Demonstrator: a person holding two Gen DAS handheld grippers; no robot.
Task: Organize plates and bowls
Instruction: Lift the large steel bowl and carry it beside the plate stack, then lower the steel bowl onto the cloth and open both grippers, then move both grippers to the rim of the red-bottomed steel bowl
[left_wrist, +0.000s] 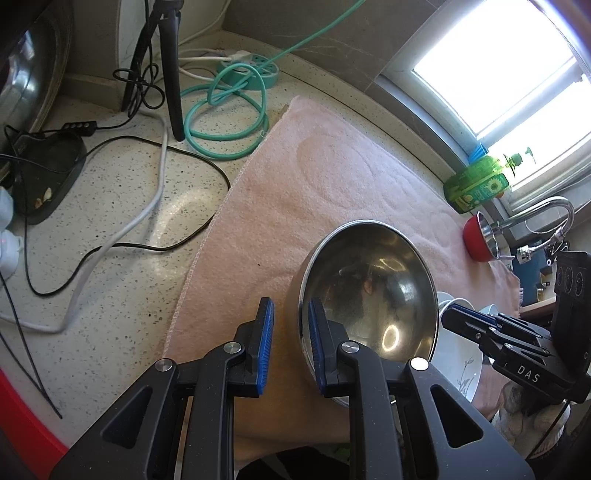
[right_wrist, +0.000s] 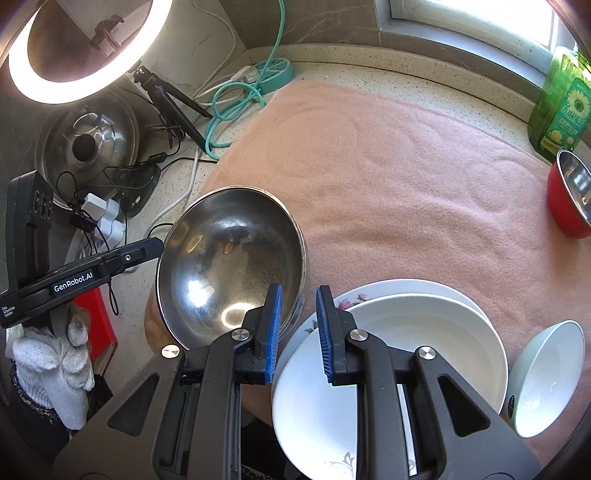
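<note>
While the left gripper (left_wrist: 291, 345) is straddling the near rim of the large round stainless-steel bowl (left_wrist: 369, 291), with one blue pad inside the wall and the other outside, its jaws are standing apart and not yet pinching. The bowl is sitting tilted at the near left edge of the pink terry towel (left_wrist: 314, 177), just beside the stack of white ceramic plates (right_wrist: 406, 332).

The right gripper (right_wrist: 298, 332) is hovering with its jaws released as well, its fingers bracketing the gap between the steel bowl's rim and the edge of the plates, and holding nothing.

The main risk, as I judge it, is slippage: the polished steel wall is thin and curved, so a pinch taken this close to the lip may be letting the bowl swing or slide out once it is lifted. A swinging bowl could be knocking into the plates or the small white ceramic bowl (right_wrist: 546, 373) to their right and chipping them. The towel is also bunching slightly, so dragging anything across it may be pulling the cloth along. The red-sided steel bowl (right_wrist: 570, 192) is resting on its side well apart at the far right, beside the green dish-soap bottle (right_wrist: 561, 99), and a careless reach there could be tipping the bottle.
</note>
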